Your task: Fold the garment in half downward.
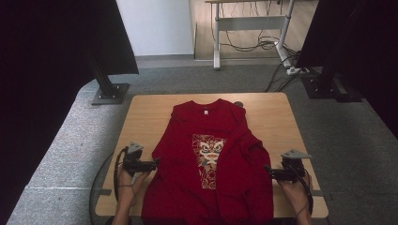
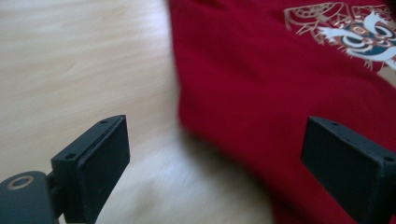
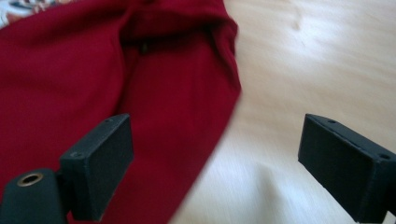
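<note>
Red cotton T-shirt with a printed mask graphic [image 1: 206,159] lies flat on the light wooden table [image 1: 145,117]. Left gripper [image 1: 155,164] and right gripper [image 1: 267,171] flank its sides, jaws apart, holding nothing.

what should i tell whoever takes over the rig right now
Left gripper: open, holding nothing, at the shirt's left edge.
Right gripper: open, holding nothing, at the shirt's right edge.
Shirt: red, print up, collar at the far end, hem hanging over the near edge of the table. Both sleeves look folded in over the body.
Done: sleeves in, it seems.
Left: probably folding the body; no grip on the cloth yet.
</note>
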{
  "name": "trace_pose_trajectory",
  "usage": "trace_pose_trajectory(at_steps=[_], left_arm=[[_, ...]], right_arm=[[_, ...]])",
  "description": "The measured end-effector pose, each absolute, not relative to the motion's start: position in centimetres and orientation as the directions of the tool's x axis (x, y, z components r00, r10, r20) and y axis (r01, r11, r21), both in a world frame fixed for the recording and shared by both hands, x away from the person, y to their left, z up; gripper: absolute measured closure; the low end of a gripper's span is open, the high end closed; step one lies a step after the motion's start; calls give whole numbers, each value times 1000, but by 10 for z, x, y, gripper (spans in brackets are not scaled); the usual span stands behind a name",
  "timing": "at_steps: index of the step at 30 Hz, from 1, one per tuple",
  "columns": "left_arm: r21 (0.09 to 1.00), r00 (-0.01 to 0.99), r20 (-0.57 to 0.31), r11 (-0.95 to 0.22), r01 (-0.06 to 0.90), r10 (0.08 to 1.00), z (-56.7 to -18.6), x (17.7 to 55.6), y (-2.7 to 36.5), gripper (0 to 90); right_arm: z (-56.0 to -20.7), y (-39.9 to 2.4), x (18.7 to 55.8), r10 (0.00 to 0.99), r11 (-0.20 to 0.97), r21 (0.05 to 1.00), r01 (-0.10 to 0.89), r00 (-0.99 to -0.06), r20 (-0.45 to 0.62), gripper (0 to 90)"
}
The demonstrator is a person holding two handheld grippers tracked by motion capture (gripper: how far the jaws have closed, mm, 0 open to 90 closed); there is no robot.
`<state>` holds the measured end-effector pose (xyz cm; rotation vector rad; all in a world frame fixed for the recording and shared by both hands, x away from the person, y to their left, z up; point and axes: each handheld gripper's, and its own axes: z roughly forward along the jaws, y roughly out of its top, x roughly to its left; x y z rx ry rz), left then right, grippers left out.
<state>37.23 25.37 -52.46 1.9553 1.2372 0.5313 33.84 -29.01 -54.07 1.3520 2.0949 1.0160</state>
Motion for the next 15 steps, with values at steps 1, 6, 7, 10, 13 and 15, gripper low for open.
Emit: trace_pose_trajectory(at_steps=[1, 6, 7, 10, 13, 15], left_arm=[[773, 458, -46, -259, 579, 888, -524, 378, 249, 79], [766, 472, -50, -269, 583, 880, -527, 406, 230, 80], [764, 474, -52, -271, 586, 879, -528, 412, 227, 81], [752, 474, -42, -284, 595, 880, -532, 426, 220, 81], [740, 466, -35, -290, 606, 884, -539, 438, 214, 82], [730, 459, -28, -296, 616, 888, -545, 443, 210, 82]], right_arm=[[-539, -287, 344, 903, 247, 779, 576, -428, 30, 102], [-532, -270, 371, 893, 226, 798, 559, -445, 59, 109], [-532, -267, 378, 893, 229, 798, 557, -446, 55, 109], [-531, -257, 396, 896, 225, 795, 563, -441, 59, 107], [-532, -247, 413, 902, 221, 793, 567, -428, 55, 103], [-534, -239, 423, 903, 219, 795, 566, -425, 53, 102]])
